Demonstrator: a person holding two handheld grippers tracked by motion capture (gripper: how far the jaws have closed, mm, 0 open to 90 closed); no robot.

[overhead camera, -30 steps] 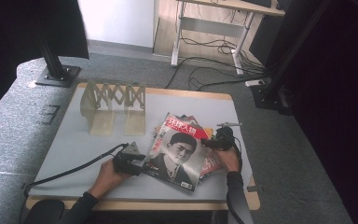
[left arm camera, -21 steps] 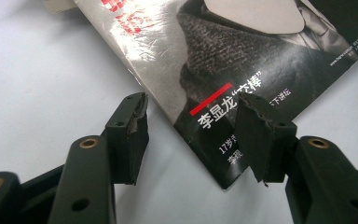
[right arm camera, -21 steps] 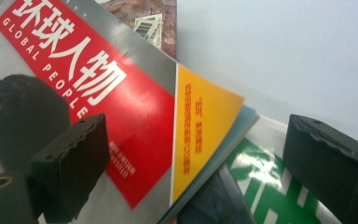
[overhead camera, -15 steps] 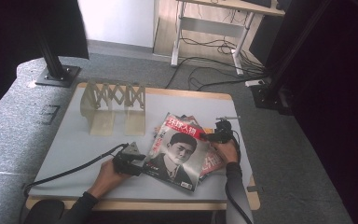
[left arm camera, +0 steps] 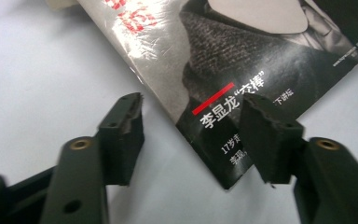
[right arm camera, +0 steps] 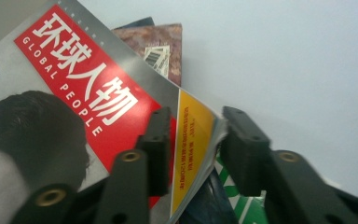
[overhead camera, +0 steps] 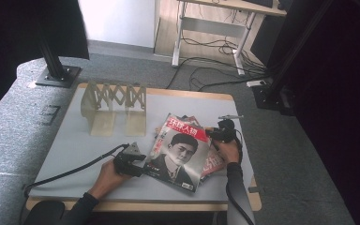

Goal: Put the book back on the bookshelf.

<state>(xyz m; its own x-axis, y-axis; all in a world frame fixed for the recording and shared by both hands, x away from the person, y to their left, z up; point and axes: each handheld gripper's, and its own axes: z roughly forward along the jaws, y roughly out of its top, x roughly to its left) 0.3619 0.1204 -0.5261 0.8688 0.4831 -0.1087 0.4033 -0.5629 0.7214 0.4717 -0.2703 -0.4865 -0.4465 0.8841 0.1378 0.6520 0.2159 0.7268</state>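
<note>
On the grey table mat (overhead camera: 65, 154), ahead of the two grippers, lies a small pile of magazines. Farther beyond the left gripper, a pale folding book rack (overhead camera: 115, 105) stands upright on the mat, well apart from the pile.

Uppermost in the pile is the "Global People" magazine (overhead camera: 180, 152), with a red title band and a portrait cover. It lies flat between the two grippers, with one corner toward each of them. Under it, other magazines (overhead camera: 214, 164) stick out at the side of the right gripper; in the right gripper view one with a brownish cover and a barcode shows beyond the top magazine.

Left gripper (left arm camera: 191, 133): its jaws are apart, and the near corner of the top magazine lies between them. One jaw stands over the dark cover, the other over the bare mat, and neither pad presses on the paper.

Right gripper (right arm camera: 196, 149): its jaws have just been closing, and the yellow-edged corner of the top magazine is between them. The corner is lifted a little from the pile. I cannot tell whether the pads already press on it.
</note>
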